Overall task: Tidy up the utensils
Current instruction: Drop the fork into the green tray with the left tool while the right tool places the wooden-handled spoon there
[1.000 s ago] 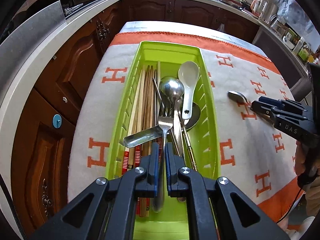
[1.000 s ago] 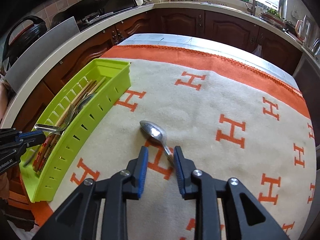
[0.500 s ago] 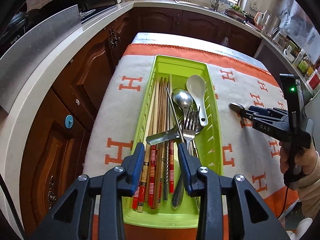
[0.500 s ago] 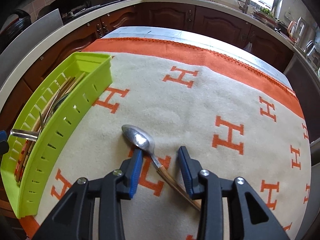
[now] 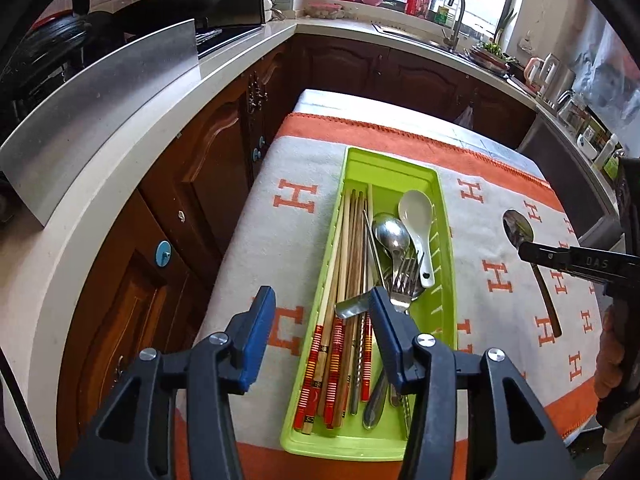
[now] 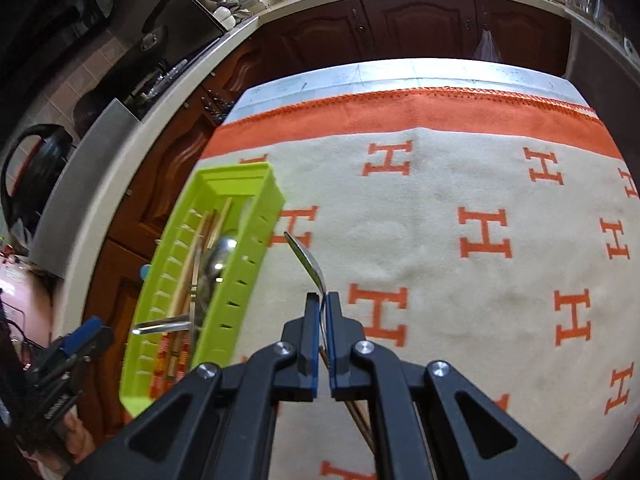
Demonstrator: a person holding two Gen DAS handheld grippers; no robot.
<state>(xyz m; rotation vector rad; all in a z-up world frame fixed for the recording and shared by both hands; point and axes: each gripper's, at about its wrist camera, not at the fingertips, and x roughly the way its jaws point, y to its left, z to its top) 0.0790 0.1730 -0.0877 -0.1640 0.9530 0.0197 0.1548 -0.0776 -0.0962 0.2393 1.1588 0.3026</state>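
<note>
A lime green utensil tray (image 5: pixel 446 240) lies on the orange-and-cream H-pattern cloth and holds chopsticks (image 5: pixel 344 280), a metal spoon (image 5: pixel 392 234), a fork (image 5: pixel 402 284) and a white ceramic spoon (image 5: pixel 418 212). My left gripper (image 5: pixel 320 340) is open and empty, above the tray's near end. My right gripper (image 6: pixel 322 320) is shut on the neck of a wooden-handled metal spoon (image 6: pixel 306 258), lifted and tilted beside the tray (image 6: pixel 240 280). That spoon (image 5: pixel 518 228) and the right gripper (image 5: pixel 532 254) also show in the left wrist view.
The cloth (image 6: pixel 460 200) covers the table; its left edge drops toward brown cabinets (image 5: pixel 200 168). A white counter (image 5: pixel 100 200) with a steel panel runs along the left. A sink and bottles stand at the far counter (image 5: pixel 440 12).
My left gripper let go of the fork into the tray, opened wide and pulled back. My right gripper closed on the loose spoon and lifted it toward the tray.
</note>
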